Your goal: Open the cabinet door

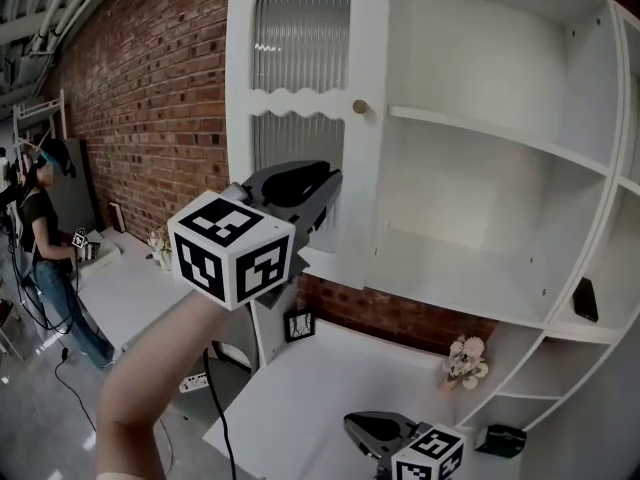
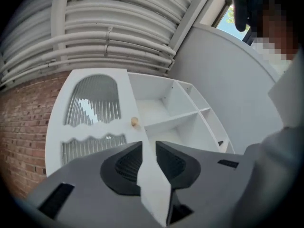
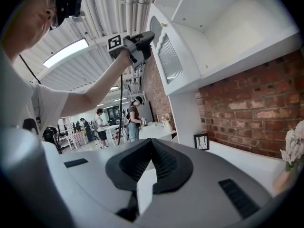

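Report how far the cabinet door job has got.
Done: nothing yet; the door still looks closed. In hand: the left gripper is up at the door, just below the knob, jaws slightly apart with nothing between them. Left: take the knob and swing the door out. The right gripper is shut and empty.

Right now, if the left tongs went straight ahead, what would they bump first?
The left tongs would probably meet the white cabinet door, just below its knob; depth is unclear.

Door (image 1: 300,98) left of shelves (image 1: 480,138) (flowers (image 1: 465,360) seemingly below).
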Motion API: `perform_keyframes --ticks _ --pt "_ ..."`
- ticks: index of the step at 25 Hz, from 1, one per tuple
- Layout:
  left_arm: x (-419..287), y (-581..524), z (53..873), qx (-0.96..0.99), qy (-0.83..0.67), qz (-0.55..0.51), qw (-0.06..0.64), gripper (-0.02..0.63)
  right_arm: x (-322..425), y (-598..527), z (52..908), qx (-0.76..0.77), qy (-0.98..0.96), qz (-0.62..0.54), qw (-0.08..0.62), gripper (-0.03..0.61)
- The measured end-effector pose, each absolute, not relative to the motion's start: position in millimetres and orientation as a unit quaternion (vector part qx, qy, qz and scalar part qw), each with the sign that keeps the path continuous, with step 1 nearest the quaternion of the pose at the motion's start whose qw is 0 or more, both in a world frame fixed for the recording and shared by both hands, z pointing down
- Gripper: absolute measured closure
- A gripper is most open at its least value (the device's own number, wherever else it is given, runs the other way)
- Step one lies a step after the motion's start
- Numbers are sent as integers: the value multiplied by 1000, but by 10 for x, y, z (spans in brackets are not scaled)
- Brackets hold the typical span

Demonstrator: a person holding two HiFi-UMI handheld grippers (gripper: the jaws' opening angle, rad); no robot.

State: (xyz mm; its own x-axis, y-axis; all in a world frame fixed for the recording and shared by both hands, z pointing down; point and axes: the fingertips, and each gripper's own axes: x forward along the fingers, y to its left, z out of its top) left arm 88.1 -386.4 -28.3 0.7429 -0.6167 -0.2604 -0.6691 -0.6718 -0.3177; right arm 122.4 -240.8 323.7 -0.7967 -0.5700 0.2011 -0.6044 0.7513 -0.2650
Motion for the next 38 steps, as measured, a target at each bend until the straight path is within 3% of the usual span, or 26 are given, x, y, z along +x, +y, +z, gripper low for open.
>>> perform_keyframes --ticks 2,4,14,22,38 --pt "931 -3981 -529 -907 361 74 203 431 1253 -2440 3191 318 -934 154 50 557" --pt "1005 -4123 -703 -901 375 77 204 408 1268 -2441 3161 315 -936 151 46 557" --pt "1189 -4447 -1112 -868 430 120 218 412 1467 -2344 3313 311 -934 171 44 557" --pt "1265 -4544 -1114 -857 452 106 224 511 1549 -2308 3308 312 -934 167 47 557" --pt "832 -3972 -1077 -861 420 117 262 522 1473 -2164 3418 314 -933 170 54 557"
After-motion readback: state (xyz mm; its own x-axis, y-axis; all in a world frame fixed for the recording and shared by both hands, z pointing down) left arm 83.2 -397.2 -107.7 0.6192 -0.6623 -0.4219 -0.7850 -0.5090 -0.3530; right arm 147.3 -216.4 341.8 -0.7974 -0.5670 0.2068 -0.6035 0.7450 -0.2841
